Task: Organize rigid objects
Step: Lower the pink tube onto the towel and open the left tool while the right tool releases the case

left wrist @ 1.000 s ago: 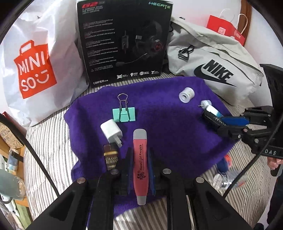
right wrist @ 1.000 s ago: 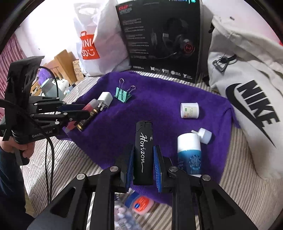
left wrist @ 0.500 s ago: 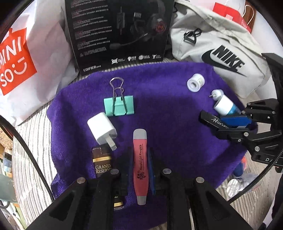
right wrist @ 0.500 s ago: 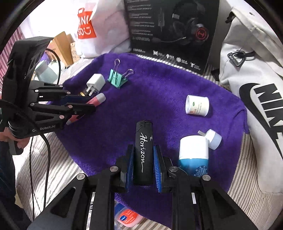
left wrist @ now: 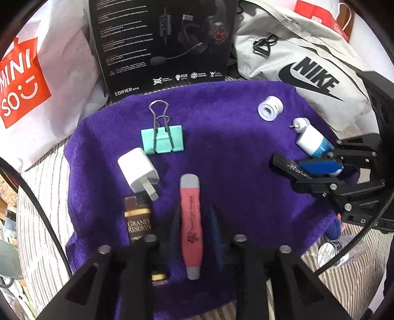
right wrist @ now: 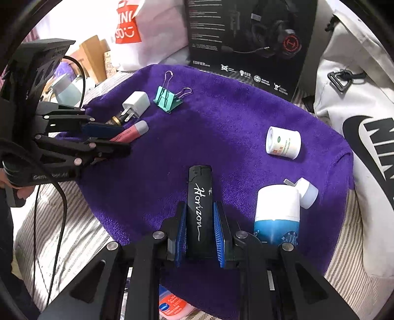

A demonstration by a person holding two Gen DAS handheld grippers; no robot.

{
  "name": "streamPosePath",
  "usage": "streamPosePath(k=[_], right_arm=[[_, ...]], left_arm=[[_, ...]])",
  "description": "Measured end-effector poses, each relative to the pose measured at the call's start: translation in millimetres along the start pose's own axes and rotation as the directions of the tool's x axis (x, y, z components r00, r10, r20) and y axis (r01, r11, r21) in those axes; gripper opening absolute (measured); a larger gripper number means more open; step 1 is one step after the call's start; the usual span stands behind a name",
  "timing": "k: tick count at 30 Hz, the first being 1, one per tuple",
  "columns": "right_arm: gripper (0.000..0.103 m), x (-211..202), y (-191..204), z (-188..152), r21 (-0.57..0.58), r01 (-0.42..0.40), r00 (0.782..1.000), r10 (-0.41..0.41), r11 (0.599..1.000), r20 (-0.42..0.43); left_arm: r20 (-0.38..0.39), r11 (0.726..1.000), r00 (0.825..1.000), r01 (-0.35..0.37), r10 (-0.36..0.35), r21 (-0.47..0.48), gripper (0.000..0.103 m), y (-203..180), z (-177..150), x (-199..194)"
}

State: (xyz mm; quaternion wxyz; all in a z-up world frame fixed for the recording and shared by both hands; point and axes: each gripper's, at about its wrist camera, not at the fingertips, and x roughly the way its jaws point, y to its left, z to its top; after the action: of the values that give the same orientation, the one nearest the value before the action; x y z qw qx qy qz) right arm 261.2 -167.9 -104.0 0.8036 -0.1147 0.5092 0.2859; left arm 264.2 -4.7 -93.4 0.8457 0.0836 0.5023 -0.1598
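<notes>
My left gripper (left wrist: 194,226) seems to have let go of the pink pen (left wrist: 190,221) on the purple towel (left wrist: 221,118), my right gripper (right wrist: 199,231) squeezes the black lighter (right wrist: 200,209), and it could bump the blue bottle (right wrist: 277,214) just beside it.

On the one purple towel (left wrist: 229,157) lie, one of each: a mint binder clip (left wrist: 163,139), a white plug adapter (left wrist: 138,171), a brown box lettered "GRAND RESERVE" (left wrist: 138,220), a pink marker with grey ends (left wrist: 190,224), a black lighter lettered "Horizon" (right wrist: 200,211), a small white jar (right wrist: 283,142) on its side, and a white-and-blue bottle (right wrist: 277,213) with its cap flipped open.

Behind the towel stand one black headset box (left wrist: 162,41), one white Miniso bag (left wrist: 32,73), one grey Nike bag (left wrist: 303,61) and one red paper bag (left wrist: 320,17).

There are two grippers: the left gripper (left wrist: 194,236) and the right gripper (right wrist: 200,233).
</notes>
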Motion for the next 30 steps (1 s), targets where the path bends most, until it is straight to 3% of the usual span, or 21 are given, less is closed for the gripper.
streamPosePath(k=[5, 6, 11, 19, 22, 25, 30], right_arm=[[0.034, -3.1, 1.5, -2.7, 0.005, -0.015, 1.0, 0.016, 1.0, -0.01], [0.038, -3.7, 2.0, -3.6, 0.007, -0.016, 1.0, 0.016, 1.0, -0.013], [0.04, -9.5, -3.8, -9.1, 0.067, -0.028, 0.999, 0.031, 0.997, -0.037], [0.046, -42.4, -11.2, -27.4, 0.151, -0.01, 1.0, 0.008, 0.988, 0.018], [0.057, -58.4, -9.0, -39.9, 0.175, 0.005, 0.999, -0.011, 0.985, 0.034], [0.059, -73.0, -6.3, -57.0, 0.204, 0.016, 0.998, -0.028, 0.979, 0.055], [0.066, -93.9, -0.2, -89.4, 0.252, 0.01, 0.996, -0.031, 0.968, 0.078]], left_arm=[[-0.008, 1.0, 1.0, -0.023, 0.023, 0.006, 0.047, -8.3, -6.4, -3.3], [-0.007, 0.999, 0.999, -0.033, 0.033, -0.006, 0.047, -8.2, -7.4, -4.3], [-0.015, 0.996, 0.999, -0.045, 0.044, -0.073, 0.05, -4.1, -12.0, -8.8], [0.004, 0.991, 0.995, -0.097, 0.097, -0.093, 0.053, -10.9, -21.7, -33.9], [0.023, 0.989, 0.993, -0.111, 0.114, -0.097, 0.054, -15.1, -28.1, -49.1], [0.039, 0.994, 0.997, -0.069, 0.072, -0.085, 0.068, -24.5, -38.9, -61.8], [0.046, 0.997, 0.997, -0.053, 0.056, -0.05, 0.069, -49.3, -59.0, -66.6]])
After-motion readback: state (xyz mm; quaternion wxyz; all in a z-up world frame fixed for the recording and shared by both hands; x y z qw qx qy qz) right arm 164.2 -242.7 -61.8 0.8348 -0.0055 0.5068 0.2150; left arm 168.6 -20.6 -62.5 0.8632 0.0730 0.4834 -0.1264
